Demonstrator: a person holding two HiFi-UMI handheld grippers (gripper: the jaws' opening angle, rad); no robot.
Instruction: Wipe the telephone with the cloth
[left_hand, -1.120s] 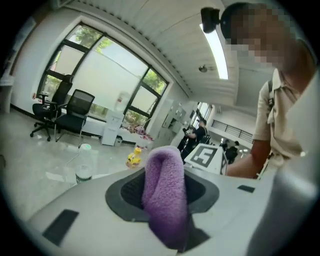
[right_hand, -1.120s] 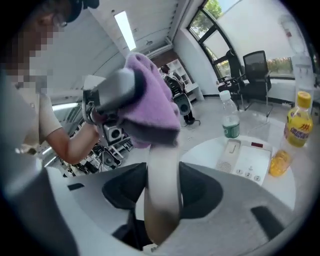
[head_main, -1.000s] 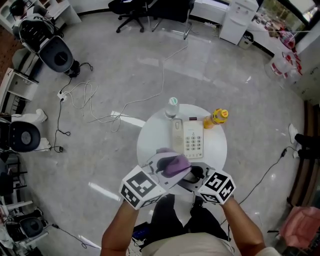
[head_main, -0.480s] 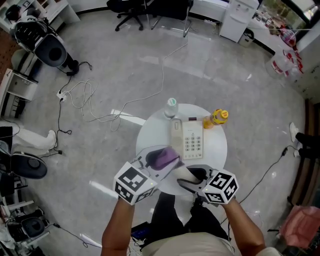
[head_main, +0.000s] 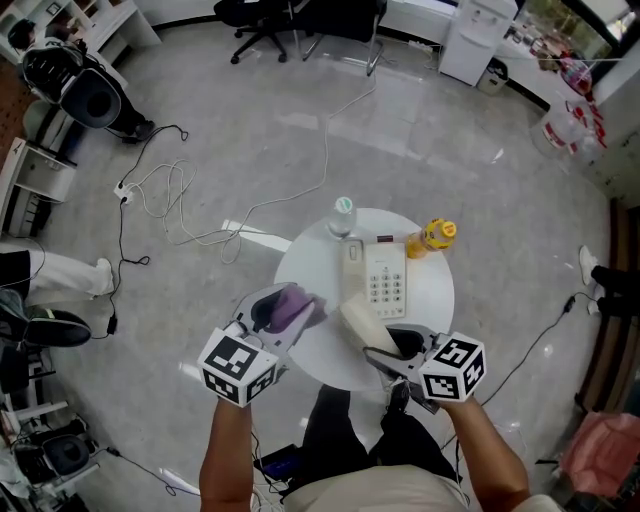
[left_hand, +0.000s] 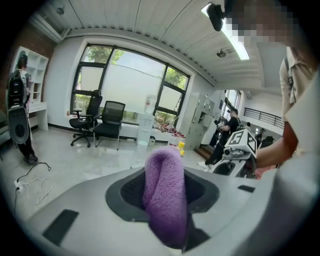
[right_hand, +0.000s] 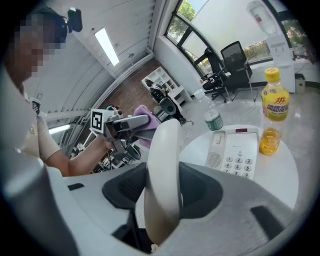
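Telephone base (head_main: 386, 279) sat on the round white desk (head_main: 318, 262), keypad up, with its cradle empty. The cream handset (head_main: 357, 321) was off the base, just in front of it on the side nearer the person. The right gripper (head_main: 380, 349) was clenched on the handset's near end. In the right gripper view the handset stood edge-on between the two jaws, pressed from both sides, with its far end pointing up and away.

The left gripper (head_main: 296, 310) grasped the purple cloth (head_main: 289, 305), which was folded into a thick roll and pinched between its jaws. The roll bulged out past the gripper's front. The cloth hung over the desk's left edge, well apart from the telephone base and beside the handset without touching it. Whether it brushed the desk top could not be told from above.

Behind the base, at the desk's far side, stood a yellow drink bottle (head_main: 433, 235) to the right. A clear bottle with a green cap (head_main: 343, 214) stood to the left, each close to the base's back corners. White cables (head_main: 170, 195) trailed over the grey floor beyond the desk.
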